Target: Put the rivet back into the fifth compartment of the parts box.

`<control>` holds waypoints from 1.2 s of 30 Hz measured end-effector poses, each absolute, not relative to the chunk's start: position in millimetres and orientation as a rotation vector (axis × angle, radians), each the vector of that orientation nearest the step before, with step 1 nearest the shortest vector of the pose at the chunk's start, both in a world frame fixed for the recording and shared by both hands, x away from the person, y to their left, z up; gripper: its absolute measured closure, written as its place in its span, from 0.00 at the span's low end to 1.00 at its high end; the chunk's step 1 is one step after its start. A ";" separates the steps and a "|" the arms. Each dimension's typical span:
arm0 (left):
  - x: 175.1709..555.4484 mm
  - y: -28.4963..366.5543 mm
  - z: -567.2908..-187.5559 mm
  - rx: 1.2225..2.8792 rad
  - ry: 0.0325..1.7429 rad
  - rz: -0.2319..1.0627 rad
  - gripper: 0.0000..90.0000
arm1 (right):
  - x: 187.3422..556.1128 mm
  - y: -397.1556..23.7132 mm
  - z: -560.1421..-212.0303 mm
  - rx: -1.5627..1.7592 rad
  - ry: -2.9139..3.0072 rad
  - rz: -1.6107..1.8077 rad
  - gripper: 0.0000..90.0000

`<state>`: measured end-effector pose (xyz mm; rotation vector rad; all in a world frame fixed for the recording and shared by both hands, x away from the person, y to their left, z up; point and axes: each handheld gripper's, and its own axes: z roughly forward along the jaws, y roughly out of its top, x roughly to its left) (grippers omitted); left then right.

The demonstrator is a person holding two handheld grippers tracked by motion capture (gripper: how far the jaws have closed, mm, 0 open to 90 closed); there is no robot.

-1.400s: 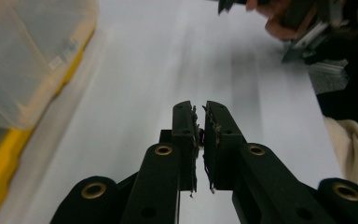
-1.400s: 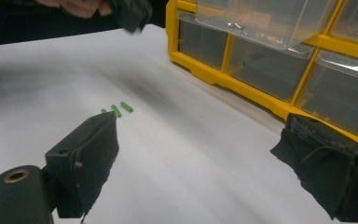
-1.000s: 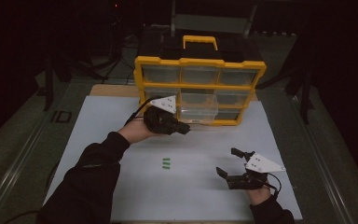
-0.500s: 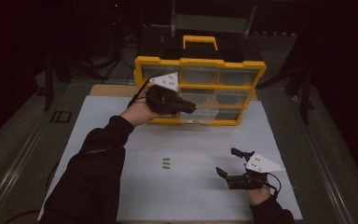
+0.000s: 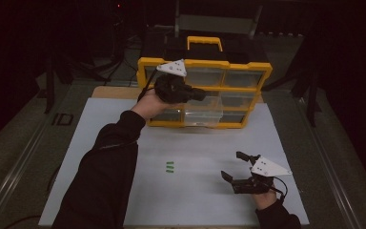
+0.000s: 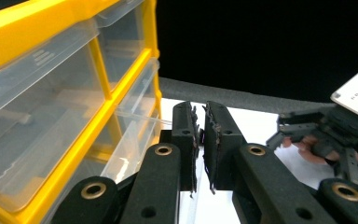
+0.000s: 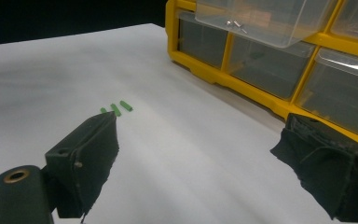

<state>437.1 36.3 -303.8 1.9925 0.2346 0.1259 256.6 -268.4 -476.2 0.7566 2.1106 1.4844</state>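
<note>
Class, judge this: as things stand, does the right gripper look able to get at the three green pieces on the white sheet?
Probably yes. The right gripper rests open, and bare white sheet lies between it and the green pieces; nothing stands between.

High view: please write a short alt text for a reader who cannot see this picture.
A person's left gripper, jaws shut and empty, is raised in front of a yellow drawer organizer whose clear middle drawer is pulled out. The right gripper rests open on the white sheet, with three small green pieces lying apart to its left.
</note>
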 end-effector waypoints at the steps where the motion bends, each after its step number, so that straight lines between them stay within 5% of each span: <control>1: 439.5 34.3 -305.9 1.989 0.252 0.125 0.91 | 256.7 -268.6 -476.3 0.758 2.111 1.484 0.13; 23: 459.2 17.6 -340.3 2.096 0.434 0.106 0.89 | 256.8 -269.7 -476.6 0.758 2.110 1.485 0.12; 36: 452.1 22.1 -336.3 2.087 0.473 0.114 0.18 | 256.5 -269.7 -476.3 0.754 2.111 1.479 0.13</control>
